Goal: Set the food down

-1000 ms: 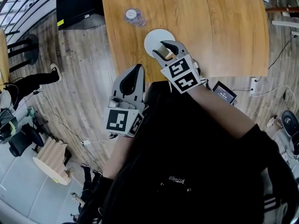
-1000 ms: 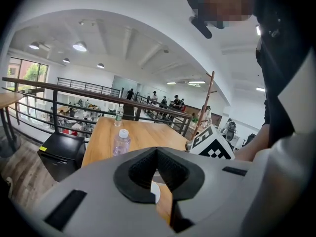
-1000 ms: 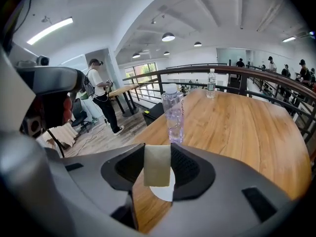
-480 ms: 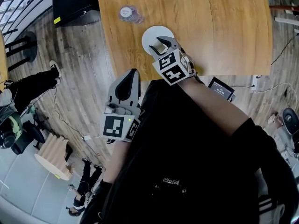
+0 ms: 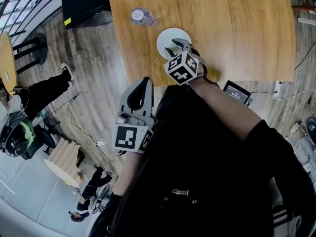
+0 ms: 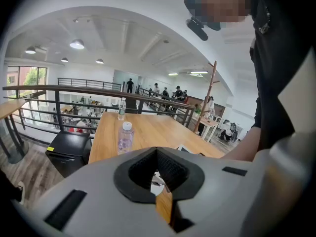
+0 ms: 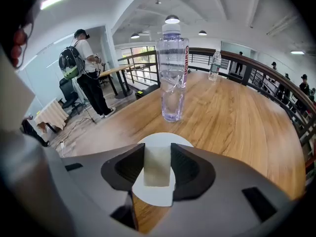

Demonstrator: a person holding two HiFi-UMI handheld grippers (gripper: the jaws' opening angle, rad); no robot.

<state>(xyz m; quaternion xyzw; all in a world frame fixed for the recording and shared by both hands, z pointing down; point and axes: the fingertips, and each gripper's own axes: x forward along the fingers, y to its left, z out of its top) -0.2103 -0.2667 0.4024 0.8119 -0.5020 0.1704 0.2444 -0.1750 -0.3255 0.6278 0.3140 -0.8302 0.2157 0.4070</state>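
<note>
Task step: judged to be the set-down itself; the food is not yet released.
Right gripper (image 5: pixel 177 47): points steeply down over the plate (image 5: pixel 170 34). Its jaws stand partly apart and clamp the food (image 7: pixel 158 166), one pad on each side face.
Food: a pale rectangular block held upright between the pads, above the plate's middle. Contact with the plate cannot be confirmed.
Reason for hold: the side grip leaves the block's underside free, so it can land flat before the jaws part.
Plate: white and round, near the desk's (image 5: pixel 237 28) front edge, towards its left corner.
Bottle (image 7: pixel 173 83): upright beyond the plate, apart from it and clear of the approach.
Left gripper (image 5: pixel 146 79): jaws closed together with nothing in them. It is held off the desk's left edge over the floor, likely parked out of the way.
</note>
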